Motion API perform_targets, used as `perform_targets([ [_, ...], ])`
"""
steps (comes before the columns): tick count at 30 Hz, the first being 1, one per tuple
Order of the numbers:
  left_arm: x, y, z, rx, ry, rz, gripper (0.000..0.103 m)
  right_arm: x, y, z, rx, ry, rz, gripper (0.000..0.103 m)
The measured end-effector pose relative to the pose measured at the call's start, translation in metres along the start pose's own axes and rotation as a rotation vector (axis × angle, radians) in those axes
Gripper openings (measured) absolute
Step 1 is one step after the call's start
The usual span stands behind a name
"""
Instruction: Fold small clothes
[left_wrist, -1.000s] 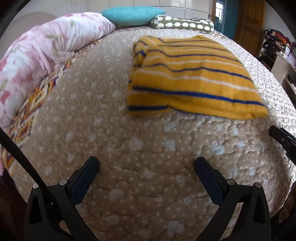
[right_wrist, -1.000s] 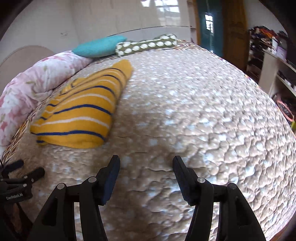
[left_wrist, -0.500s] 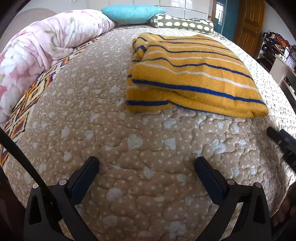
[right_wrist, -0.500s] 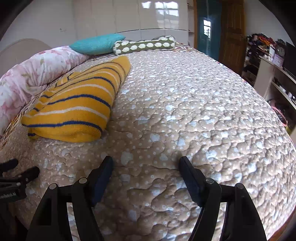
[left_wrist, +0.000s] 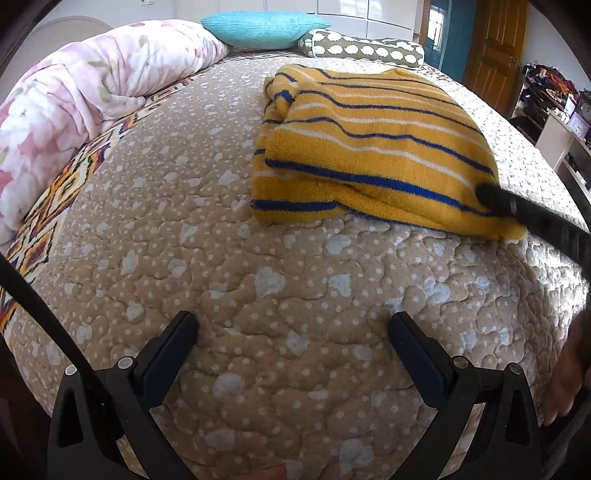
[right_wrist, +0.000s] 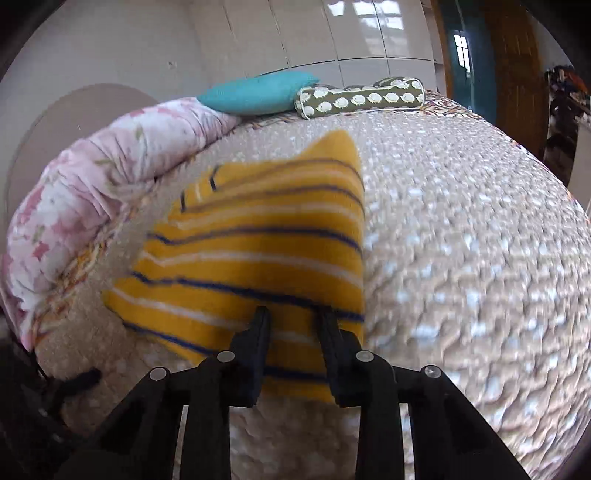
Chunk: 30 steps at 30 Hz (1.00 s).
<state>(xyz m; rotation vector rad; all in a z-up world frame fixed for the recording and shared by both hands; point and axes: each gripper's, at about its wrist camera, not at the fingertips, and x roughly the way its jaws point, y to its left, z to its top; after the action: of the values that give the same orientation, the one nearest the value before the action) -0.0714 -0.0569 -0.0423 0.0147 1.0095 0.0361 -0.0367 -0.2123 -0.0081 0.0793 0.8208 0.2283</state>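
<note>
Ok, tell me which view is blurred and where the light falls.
Right wrist view: motion-smeared, the striped sweater and quilt soft. Left wrist view: sharp, fisheye-bowed, with sunlight on the quilt's right side.

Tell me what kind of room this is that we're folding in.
Most likely a bedroom. The striped yellow garment lies on a bed covered by a quilted beige bedspread, with a teal pillow and a patterned bolster at its far end and a rolled floral duvet along one side.
</note>
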Motion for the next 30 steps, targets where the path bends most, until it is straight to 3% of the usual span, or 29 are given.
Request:
perform_targets([
  [3, 0.000, 0.001, 0.000, -0.001, -0.001, 0.002, 0.103, -0.015, 0.001, -0.001, -0.052, 0.006, -0.020, 0.031],
  [7, 0.000, 0.000, -0.001, 0.000, -0.008, 0.007, 0.103, -0.043, -0.006, 0.034, -0.027, -0.111, 0.003, 0.031],
  [10, 0.000, 0.000, -0.001, 0.002, -0.013, 0.006, 0.103, -0.023, -0.011, 0.075, 0.013, -0.107, 0.052, 0.031],
  [14, 0.000, -0.001, -0.002, 0.009, -0.016, 0.000, 0.103, 0.037, -0.028, 0.106, 0.077, -0.017, 0.020, 0.031],
  [16, -0.001, -0.001, -0.003, 0.012, -0.020, -0.004, 0.103, 0.075, -0.035, 0.104, 0.077, 0.104, -0.017, 0.032],
  [20, -0.001, -0.002, -0.004, 0.015, -0.036, -0.005, 0.103, 0.051, -0.011, 0.101, 0.019, 0.006, -0.091, 0.035],
  [23, -0.001, -0.004, -0.005, 0.010, -0.044, 0.008, 0.103, 0.028, 0.024, 0.097, -0.078, -0.070, -0.007, 0.035],
  [26, -0.002, -0.004, -0.007, 0.012, -0.048, 0.004, 0.103, 0.041, 0.050, 0.093, -0.117, -0.003, 0.101, 0.035],
  [28, -0.003, -0.003, -0.007, 0.016, -0.052, -0.001, 0.103, 0.069, 0.059, 0.087, -0.152, 0.079, 0.075, 0.036],
  [30, -0.003, -0.003, -0.008, 0.020, -0.055, -0.004, 0.103, 0.078, 0.060, 0.085, -0.153, 0.082, 0.063, 0.036],
])
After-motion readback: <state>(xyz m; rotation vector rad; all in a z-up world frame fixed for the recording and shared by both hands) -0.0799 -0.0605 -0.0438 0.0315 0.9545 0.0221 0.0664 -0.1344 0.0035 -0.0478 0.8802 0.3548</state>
